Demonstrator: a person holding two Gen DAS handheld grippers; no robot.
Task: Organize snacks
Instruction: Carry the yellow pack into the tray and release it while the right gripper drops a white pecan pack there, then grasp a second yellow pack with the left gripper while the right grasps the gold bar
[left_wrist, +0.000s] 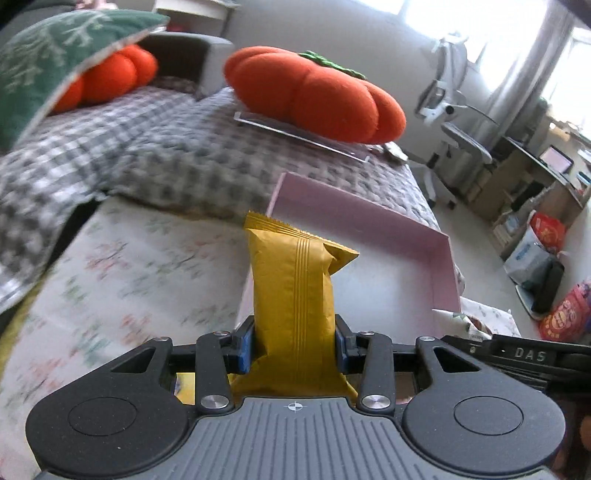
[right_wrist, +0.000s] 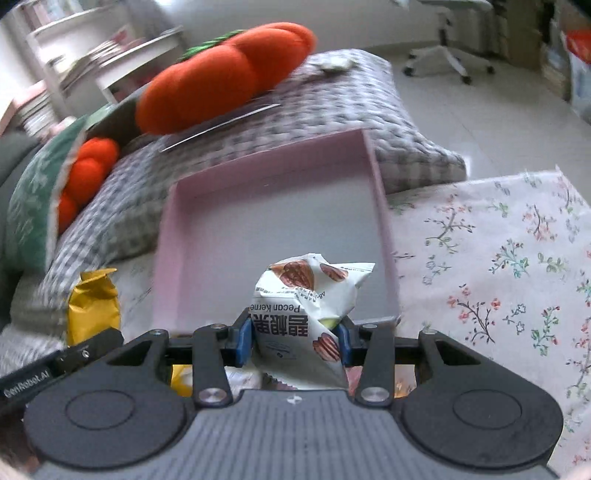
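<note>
1. Now the left gripper (left_wrist: 294, 349) is clenched on a yellow packet (left_wrist: 295, 291), which stands upright between its blue pads, just in front of the near left edge of the pink tray (left_wrist: 441, 266).
2. The right gripper (right_wrist: 294, 341) grasps a white pecan packet (right_wrist: 308, 306), held over the tray's (right_wrist: 380, 206) near wall.
3. Both packets are raised above the floral cloth (right_wrist: 491, 258).
4. Farther off, an orange pumpkin cushion (left_wrist: 314, 92) lies on a grey checked blanket (left_wrist: 166, 147).

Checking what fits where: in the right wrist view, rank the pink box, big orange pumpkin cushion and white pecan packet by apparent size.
1. pink box
2. orange pumpkin cushion
3. white pecan packet, though its nearness to the camera inflates it.
</note>
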